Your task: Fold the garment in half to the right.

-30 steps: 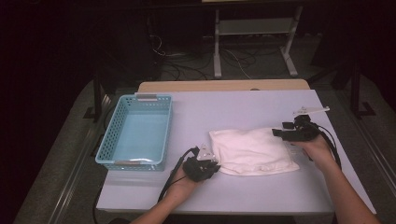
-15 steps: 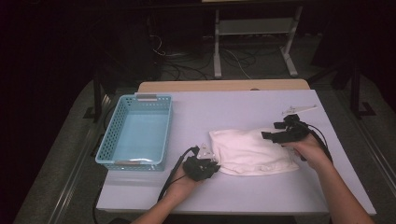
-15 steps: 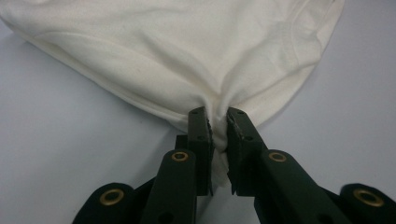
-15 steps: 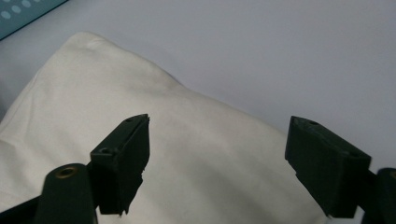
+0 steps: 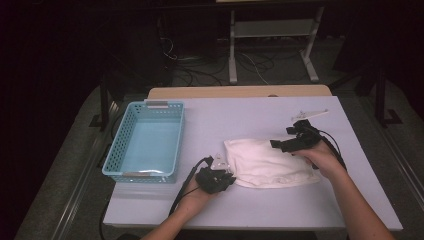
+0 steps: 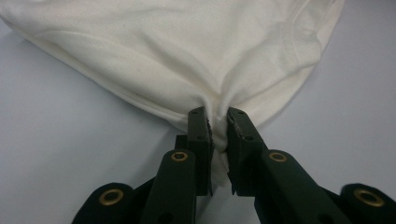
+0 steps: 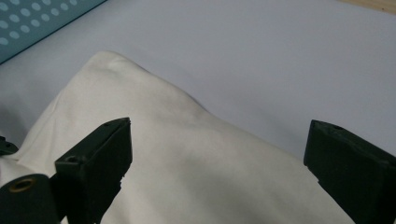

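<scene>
A folded white cloth (image 5: 267, 162) lies on the pale table (image 5: 250, 117), right of centre. My left gripper (image 5: 223, 176) sits at the cloth's near left corner. In the left gripper view its jaws are pinched shut on a bunched edge of the cloth (image 6: 187, 51), the gripper (image 6: 219, 128) resting low on the table. My right gripper (image 5: 281, 144) hovers over the cloth's far right part. Its jaws have just been opening and now stand wide apart above the cloth (image 7: 187, 158), with nothing pressed between them; the right gripper (image 7: 219, 154) points toward the basket side.
A light blue plastic basket (image 5: 120, 150) stands at the table's left, holding nothing; its corner (image 7: 28, 23) shows in the right gripper view. A small white strip (image 5: 310, 114) lies at the far right. Behind the table are a white metal stand (image 5: 272, 47) and cables on a dark floor.
My right gripper has moved left, from the cloth's right edge to over the cloth. The left gripper and its cloth corner have stayed put.
</scene>
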Demonstrator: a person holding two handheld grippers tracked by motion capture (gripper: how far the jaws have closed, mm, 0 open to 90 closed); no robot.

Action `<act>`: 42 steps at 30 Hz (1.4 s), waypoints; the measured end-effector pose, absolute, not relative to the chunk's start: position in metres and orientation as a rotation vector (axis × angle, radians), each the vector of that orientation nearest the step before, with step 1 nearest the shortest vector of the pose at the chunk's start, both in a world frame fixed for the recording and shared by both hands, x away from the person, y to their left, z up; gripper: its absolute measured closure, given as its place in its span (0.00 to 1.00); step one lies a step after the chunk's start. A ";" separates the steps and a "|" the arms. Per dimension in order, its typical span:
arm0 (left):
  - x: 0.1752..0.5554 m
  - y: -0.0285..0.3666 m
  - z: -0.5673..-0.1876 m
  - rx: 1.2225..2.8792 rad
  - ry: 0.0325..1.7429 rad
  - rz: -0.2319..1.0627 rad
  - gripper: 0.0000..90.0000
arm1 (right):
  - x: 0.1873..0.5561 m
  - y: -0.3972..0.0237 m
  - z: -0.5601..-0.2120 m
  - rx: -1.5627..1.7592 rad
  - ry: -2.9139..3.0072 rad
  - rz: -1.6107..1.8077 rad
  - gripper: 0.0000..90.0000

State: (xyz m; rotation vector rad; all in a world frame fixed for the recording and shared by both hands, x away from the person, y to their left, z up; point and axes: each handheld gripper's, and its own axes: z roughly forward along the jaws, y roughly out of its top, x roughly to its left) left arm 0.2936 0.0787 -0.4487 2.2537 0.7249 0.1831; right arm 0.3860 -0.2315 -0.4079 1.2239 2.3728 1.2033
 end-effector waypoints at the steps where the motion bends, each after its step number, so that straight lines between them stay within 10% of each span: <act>1: 0.294 0.079 -0.449 2.254 0.725 0.183 0.88 | 0.386 -0.229 -0.407 1.222 2.376 1.207 0.08; 42: 0.293 0.078 -0.449 2.256 0.723 0.195 0.88 | 0.423 -0.111 -0.409 1.036 2.596 1.178 0.30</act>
